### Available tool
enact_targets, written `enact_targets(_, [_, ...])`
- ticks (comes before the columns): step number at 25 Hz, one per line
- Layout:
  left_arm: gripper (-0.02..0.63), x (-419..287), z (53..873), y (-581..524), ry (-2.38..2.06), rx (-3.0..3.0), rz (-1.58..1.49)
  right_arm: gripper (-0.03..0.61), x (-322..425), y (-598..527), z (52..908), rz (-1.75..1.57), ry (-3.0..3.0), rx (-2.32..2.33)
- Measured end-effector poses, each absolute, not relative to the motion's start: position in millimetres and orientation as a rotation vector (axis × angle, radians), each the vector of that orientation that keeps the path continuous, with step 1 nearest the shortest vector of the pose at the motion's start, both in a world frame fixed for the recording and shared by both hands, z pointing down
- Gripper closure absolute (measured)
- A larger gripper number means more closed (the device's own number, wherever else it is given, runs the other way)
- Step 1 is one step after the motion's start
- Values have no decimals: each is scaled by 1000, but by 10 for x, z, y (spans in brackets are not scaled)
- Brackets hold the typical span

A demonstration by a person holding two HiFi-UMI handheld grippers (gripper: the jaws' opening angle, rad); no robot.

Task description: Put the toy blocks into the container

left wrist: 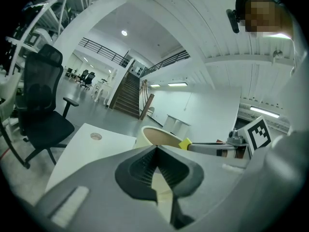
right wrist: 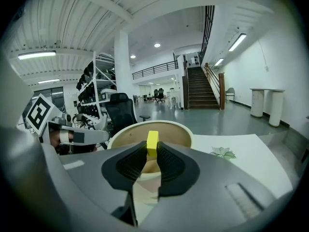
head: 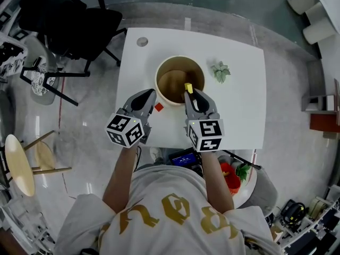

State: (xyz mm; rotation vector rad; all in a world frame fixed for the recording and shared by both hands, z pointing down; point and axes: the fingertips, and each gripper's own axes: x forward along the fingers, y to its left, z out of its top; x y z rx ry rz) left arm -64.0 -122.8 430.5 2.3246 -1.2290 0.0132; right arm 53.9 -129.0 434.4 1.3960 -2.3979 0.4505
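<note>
From your head view, your right gripper (head: pixel 189 93) holds a small yellow block (head: pixel 188 87) at the near rim of the round tan container (head: pixel 159 72) on the white desk (head: pixel 239 100). A red block (head: pixel 158 107) lies beside your left gripper (head: pixel 151 93). In the left gripper view, its jaws are pressed together and empty. In the right gripper view, the jaws clamp the yellow block (right wrist: pixel 152 143), which stands upright.

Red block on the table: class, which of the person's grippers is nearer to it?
Left. The left gripper sits just left of the red block, jaws shut. The right gripper is farther away on its other side, gripping a yellow block over the near rim of the container.
</note>
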Motion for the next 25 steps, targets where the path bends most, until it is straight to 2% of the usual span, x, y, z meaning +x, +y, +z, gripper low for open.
enact_targets(2, [612,-637,4311,-1226,-1231,2325,20,491,532,-1290,4344,445,-2397,1392])
enact_targets(5, [612,-646,4318,-1219,-1238,2326,38,460,514,-1280,4343,434,-2395,1389])
enact_targets(25, [612,-642,4243,-1022,-1226,2373,68,468,427,-956,4298,403,-2409,1400])
